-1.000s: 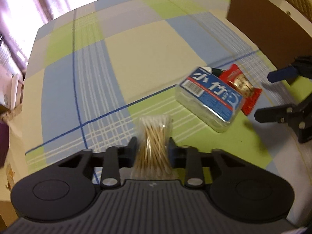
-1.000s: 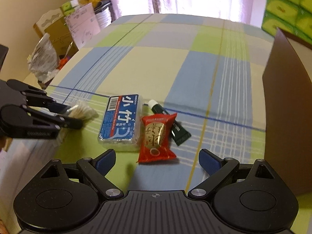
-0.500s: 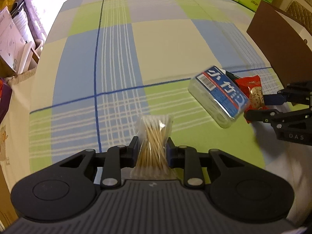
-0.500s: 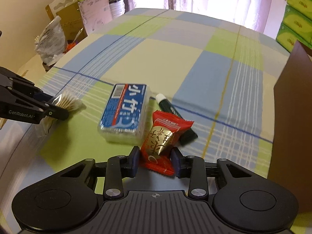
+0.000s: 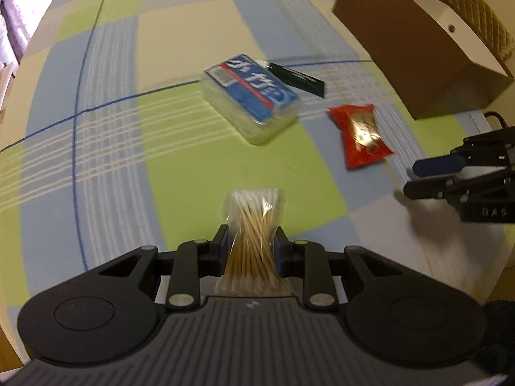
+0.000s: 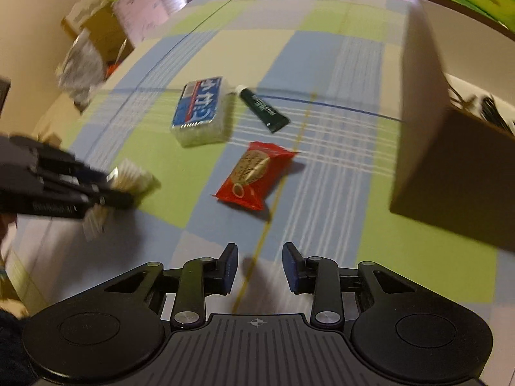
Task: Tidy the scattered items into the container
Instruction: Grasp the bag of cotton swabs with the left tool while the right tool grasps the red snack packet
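Checked green, blue and cream cloth [image 5: 180,167] over the bench; brown container [image 5: 415,51] at right edge. Left claw [image 5: 251,251] pinched on cotton swab bag [image 5: 254,225], sticks pointing forward. Right claw [image 6: 260,268] parted, empty, short of red packet [image 6: 254,175].

A matt woven checked cloth in green, blue and cream [image 5: 180,167] covers the surface. The crinkly clear plastic bag of wooden-stemmed cotton swabs [image 5: 252,225] glints. The red glossy foil snack packet [image 6: 254,175] shines gold at its middle. The clear plastic box with a blue paper label [image 5: 252,96] looks smooth; the brown cardboard box [image 5: 415,51] matt.
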A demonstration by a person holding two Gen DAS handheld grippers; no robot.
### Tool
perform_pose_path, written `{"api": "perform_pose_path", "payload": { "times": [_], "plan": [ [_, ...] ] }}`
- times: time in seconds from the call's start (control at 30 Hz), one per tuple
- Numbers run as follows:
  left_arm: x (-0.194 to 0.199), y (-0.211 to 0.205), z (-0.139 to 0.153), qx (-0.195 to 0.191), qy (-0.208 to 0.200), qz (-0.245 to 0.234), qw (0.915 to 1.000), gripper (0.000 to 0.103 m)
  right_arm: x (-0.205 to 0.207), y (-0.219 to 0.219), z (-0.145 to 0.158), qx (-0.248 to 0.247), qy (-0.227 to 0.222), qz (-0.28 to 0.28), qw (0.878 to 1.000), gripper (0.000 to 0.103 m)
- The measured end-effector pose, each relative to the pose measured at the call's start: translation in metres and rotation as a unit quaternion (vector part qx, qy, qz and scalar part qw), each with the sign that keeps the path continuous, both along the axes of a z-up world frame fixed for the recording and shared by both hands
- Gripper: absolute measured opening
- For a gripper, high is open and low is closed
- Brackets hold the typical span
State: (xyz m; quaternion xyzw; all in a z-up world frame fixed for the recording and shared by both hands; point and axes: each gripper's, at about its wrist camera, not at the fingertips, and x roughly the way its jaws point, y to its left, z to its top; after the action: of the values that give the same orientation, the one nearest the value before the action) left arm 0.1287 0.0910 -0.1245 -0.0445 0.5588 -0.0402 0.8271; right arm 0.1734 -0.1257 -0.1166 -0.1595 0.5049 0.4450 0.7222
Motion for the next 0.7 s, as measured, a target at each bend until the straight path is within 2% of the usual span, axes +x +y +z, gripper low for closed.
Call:
{"api": "perform_pose_path", "payload": {
  "times": [0.07, 0.13, 0.3, 0.37, 0.4, 0.53, 0.57, 0.63, 0.7],
  "plan": [
    [0.002, 0.000, -0.001, 0.006, 0.000, 0.007, 1.0000, 0.025, 0.001, -0.003, 0.003, 0.018, -0.001, -0.028, 0.999, 0.090],
    [0.005, 0.005, -0.001, 0.012, -0.001, 0.022, 0.9997, 0.026, 0.001, -0.002, 0.007, 0.044, -0.018, -0.050, 0.998, 0.089],
    [0.019, 0.021, -0.004, 0.053, -0.010, 0.059, 0.9968, 0.026, 0.006, 0.023, 0.002, 0.053, -0.031, -0.057, 0.996, 0.089],
    [0.027, 0.028, -0.005, 0.061, -0.016, 0.072, 0.9954, 0.026, 0.006, 0.036, -0.003, 0.049, -0.040, -0.054, 0.997, 0.085],
    [0.032, 0.030, -0.005, 0.063, -0.018, 0.078, 0.9948, 0.026, 0.005, 0.043, -0.005, 0.046, -0.045, -0.051, 0.997, 0.076],
    [0.043, 0.037, -0.006, 0.062, -0.023, 0.093, 0.9935, 0.026, 0.010, 0.056, -0.016, 0.028, -0.053, -0.062, 0.996, 0.071],
    [0.044, 0.037, -0.006, 0.062, -0.023, 0.094, 0.9934, 0.026, 0.011, 0.058, -0.018, 0.027, -0.057, -0.061, 0.996, 0.051],
    [0.041, 0.035, -0.006, 0.060, -0.023, 0.091, 0.9938, 0.025, 0.012, 0.061, -0.022, 0.018, -0.073, -0.053, 0.996, 0.037],
    [0.035, 0.032, -0.006, 0.058, -0.024, 0.089, 0.9941, 0.025, 0.011, 0.059, -0.021, 0.009, -0.076, -0.039, 0.996, 0.033]
  ]
}}
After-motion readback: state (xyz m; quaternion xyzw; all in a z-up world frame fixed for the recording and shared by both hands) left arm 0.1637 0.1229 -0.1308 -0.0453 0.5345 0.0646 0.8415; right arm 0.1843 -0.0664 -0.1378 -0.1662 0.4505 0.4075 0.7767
